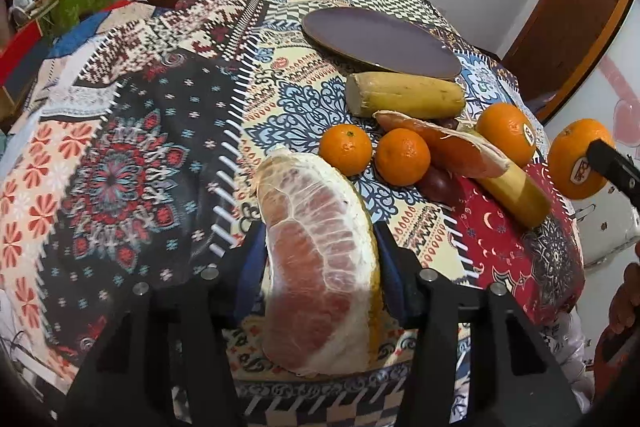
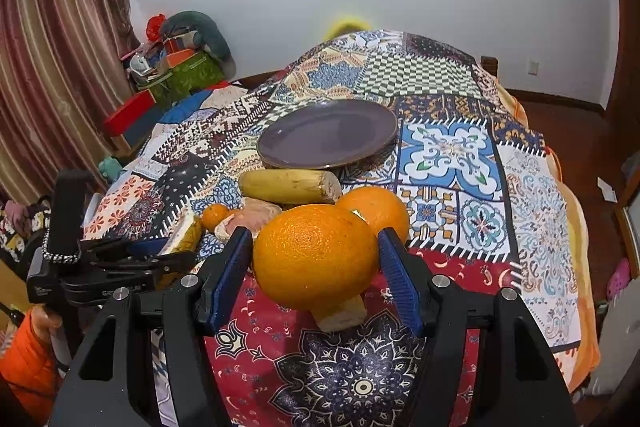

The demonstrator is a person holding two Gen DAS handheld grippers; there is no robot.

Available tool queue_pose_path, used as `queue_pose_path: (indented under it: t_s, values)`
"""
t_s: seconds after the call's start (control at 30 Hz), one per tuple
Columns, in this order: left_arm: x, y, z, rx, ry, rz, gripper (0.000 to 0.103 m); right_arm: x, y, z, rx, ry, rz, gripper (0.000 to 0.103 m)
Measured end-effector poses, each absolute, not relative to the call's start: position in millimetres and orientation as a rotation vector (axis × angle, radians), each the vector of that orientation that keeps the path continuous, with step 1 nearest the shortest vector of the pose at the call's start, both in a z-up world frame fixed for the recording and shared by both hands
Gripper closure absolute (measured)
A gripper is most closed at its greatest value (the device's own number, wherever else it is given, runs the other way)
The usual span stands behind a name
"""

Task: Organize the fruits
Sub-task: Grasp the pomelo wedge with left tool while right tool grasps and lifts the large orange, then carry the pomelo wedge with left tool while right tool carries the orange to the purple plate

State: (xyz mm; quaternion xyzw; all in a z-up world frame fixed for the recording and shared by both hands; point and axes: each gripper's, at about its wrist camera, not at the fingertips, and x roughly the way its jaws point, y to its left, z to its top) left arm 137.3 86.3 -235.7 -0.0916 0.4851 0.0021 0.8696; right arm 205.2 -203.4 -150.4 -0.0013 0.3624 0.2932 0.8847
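Pomelo wedge between hand-held gripper pads

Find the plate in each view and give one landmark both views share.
Left wrist: the plate lies upper right of centre, empty, just beyond the banana.
Right wrist: the plate sits at centre, just behind the same banana.
Shared landmark: that cut banana, lying right in front of the plate in both views.

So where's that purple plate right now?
The purple plate lies empty on the patterned tablecloth beyond the fruit pile, just behind the cut banana piece, mid-frame in the right wrist view.
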Motion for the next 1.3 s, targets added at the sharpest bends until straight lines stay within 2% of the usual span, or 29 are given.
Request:
queue_pose_path:
  t_s: [0.37,0.73,1.3]
  values:
    - [132,86,-180,-0.14,0.875,0.027,0.05,213,-208,-131,0.009,0.685,0.591,0.042]
    - [160,72,-129,-0.119,0.73,-0.008,0.05,229,-206,-106,0.009,0.585,0.589,0.042]
    - [224,62,-103,-0.088,0.641,-0.052,0.05,273,-190,-87,-0.03,0.471,0.586,0.042]
